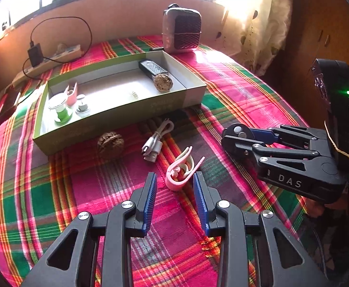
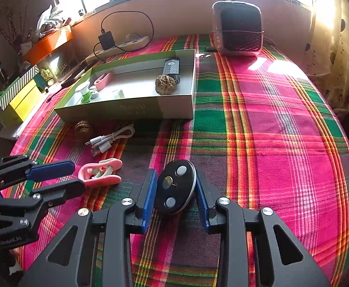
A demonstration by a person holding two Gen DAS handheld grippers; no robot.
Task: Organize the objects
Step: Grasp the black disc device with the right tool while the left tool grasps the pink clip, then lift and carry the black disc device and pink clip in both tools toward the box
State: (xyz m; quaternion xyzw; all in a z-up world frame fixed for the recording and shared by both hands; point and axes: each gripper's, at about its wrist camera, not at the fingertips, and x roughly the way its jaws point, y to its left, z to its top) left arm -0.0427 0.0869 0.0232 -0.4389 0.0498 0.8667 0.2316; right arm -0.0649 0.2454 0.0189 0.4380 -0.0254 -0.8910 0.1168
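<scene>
Left gripper [image 1: 174,186]: jaws apart, empty; pink clip [image 1: 182,171] just ahead between tips. Straddle clip squarely before you close. Right gripper [image 2: 175,186] clamps black disc [image 2: 175,186] (firmly); carry it to green box [image 2: 131,112].

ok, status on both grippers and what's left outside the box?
Right gripper shut on black oval disc. Left gripper open at pink clip. Walnut, white USB cable outside box. Nothing blocking.

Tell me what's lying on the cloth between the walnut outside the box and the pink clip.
A coiled white USB cable lies between the walnut and the pink clip, clearest in the left wrist view.
</scene>
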